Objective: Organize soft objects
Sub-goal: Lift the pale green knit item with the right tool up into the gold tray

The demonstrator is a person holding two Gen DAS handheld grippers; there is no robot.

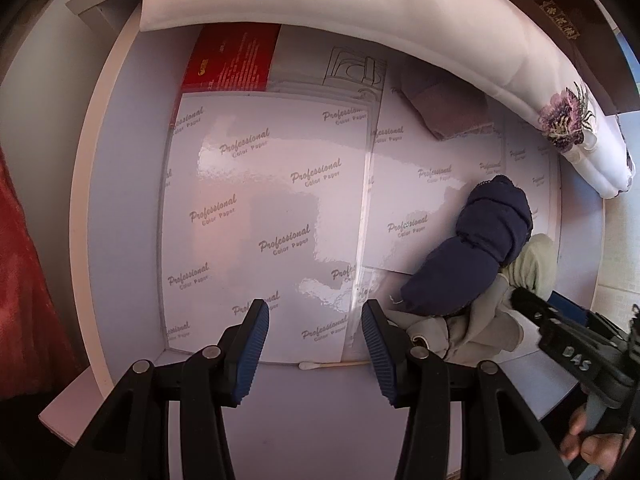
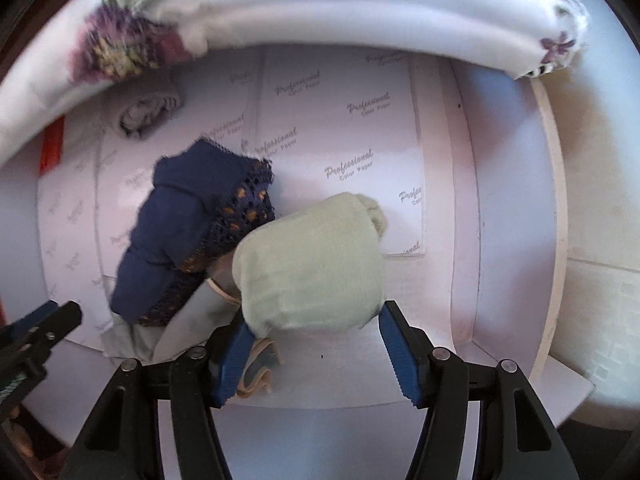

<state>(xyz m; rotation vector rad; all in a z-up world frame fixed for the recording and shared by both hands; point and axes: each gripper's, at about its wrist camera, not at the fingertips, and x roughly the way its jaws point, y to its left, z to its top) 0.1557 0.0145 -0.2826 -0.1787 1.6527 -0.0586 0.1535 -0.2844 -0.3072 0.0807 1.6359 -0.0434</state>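
Observation:
I look down into a white drawer (image 1: pixel 132 160) lined with glossy printed paper (image 1: pixel 260 200). My left gripper (image 1: pixel 316 340) hangs open over bare paper, nothing between its blue pads. A rolled navy garment with lace trim (image 1: pixel 480 248) (image 2: pixel 180 216) lies at the drawer's right side. Beside it is a pale green cloth roll (image 2: pixel 312 260) (image 1: pixel 536 264). My right gripper (image 2: pixel 314 320) (image 1: pixel 532 308) has both pads against the roll's lower end, shut on it. Crumpled grey-beige cloth (image 2: pixel 192 320) (image 1: pixel 472 332) lies under both rolls.
White floral bedding (image 1: pixel 360 8) (image 2: pixel 360 0) overhangs the drawer's far side. A folded mauve cloth (image 1: pixel 440 108) (image 2: pixel 148 112) sits at the back, next to a red packet (image 1: pixel 232 60). A cotton swab (image 1: pixel 328 365) lies at the paper's near edge. A hand (image 1: pixel 592 440) grips the right tool.

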